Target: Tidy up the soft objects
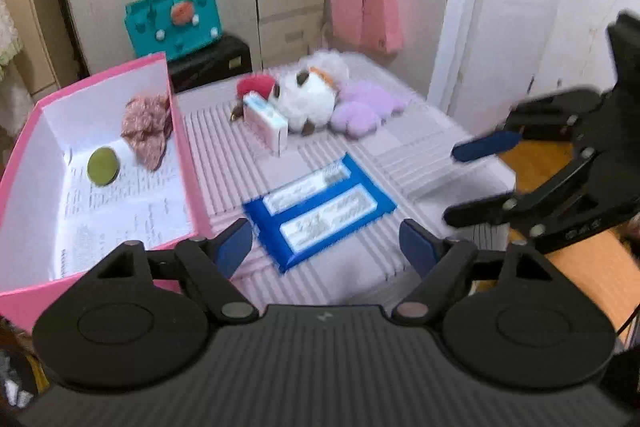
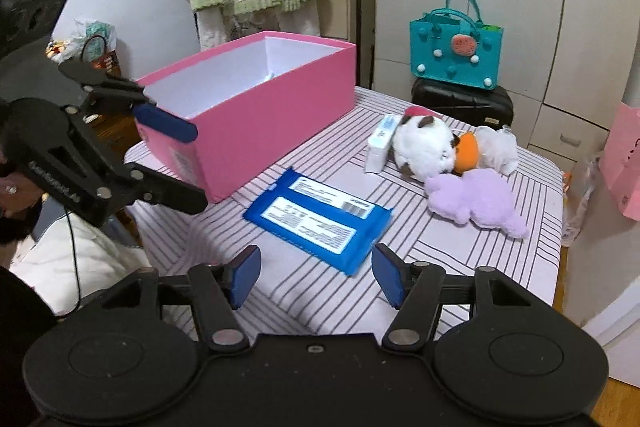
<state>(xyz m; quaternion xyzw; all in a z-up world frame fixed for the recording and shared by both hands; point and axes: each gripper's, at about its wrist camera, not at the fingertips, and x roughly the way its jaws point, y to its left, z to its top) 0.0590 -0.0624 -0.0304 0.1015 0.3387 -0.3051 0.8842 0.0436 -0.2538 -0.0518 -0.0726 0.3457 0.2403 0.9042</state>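
Your left hand-held gripper and right hand-held gripper gape empty over the flat blue plastic packet, striped desk clear around it.

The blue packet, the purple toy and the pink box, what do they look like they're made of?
Blue packet: thin plastic film by the look of it, slightly glossy, with flat crimped ends and printed white labels.
Purple toy: plush fabric, matte and fuzzy, with soft lumpy edges.
Pink box: probably cardboard, with smooth pink outer walls, a white inside and straight, stiff sides.
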